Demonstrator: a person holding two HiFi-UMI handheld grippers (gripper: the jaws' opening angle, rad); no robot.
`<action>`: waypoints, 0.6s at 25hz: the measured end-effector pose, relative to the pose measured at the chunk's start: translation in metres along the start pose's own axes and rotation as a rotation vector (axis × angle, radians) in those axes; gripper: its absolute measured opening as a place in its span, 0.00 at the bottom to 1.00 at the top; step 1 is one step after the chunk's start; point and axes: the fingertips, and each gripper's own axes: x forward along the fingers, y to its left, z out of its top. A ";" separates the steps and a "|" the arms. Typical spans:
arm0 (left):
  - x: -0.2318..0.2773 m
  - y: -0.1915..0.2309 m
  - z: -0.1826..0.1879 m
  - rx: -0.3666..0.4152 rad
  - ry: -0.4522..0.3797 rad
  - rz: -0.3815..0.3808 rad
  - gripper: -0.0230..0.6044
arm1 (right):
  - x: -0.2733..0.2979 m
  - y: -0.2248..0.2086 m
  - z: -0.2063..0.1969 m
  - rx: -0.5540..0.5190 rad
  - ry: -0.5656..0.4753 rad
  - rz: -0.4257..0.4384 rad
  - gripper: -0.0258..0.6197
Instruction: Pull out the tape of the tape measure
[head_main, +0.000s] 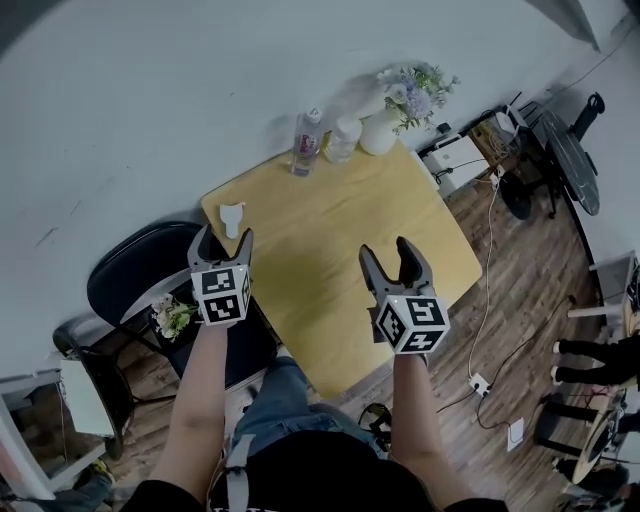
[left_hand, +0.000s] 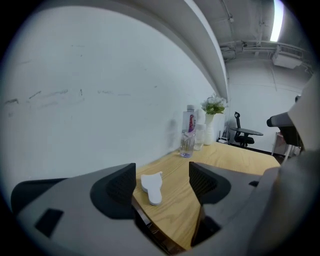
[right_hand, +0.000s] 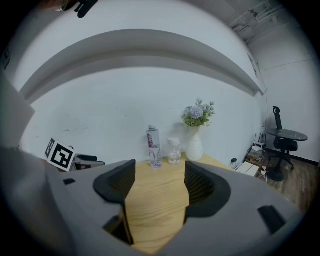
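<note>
White wall behind, yellow table (head_main: 330, 255) below, water bottle (head_main: 306, 143) and flower vase (head_main: 380, 130) at far edge. Small white piece, likely tape measure (head_main: 232, 217), lies flat at table's left corner, long axis 12-to-6 in head view. Nearer one is left gripper (head_main: 224, 238): piece at its 12 o'clock, just beyond tips, untouched. Fingers wide apart, nothing held. Well apart at 3 o'clock, right gripper (head_main: 386, 250), fingers also wide, empty. Both forearms stretched forward, grippers tipped slightly down.
</note>
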 end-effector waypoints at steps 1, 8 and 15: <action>0.007 0.004 -0.005 -0.009 0.014 0.009 0.57 | 0.005 0.000 -0.002 -0.002 0.008 0.002 0.52; 0.045 0.012 -0.052 -0.035 0.166 0.012 0.51 | 0.026 0.004 -0.022 -0.004 0.070 0.014 0.52; 0.070 0.020 -0.083 -0.046 0.260 0.041 0.42 | 0.029 -0.001 -0.047 0.016 0.130 0.001 0.52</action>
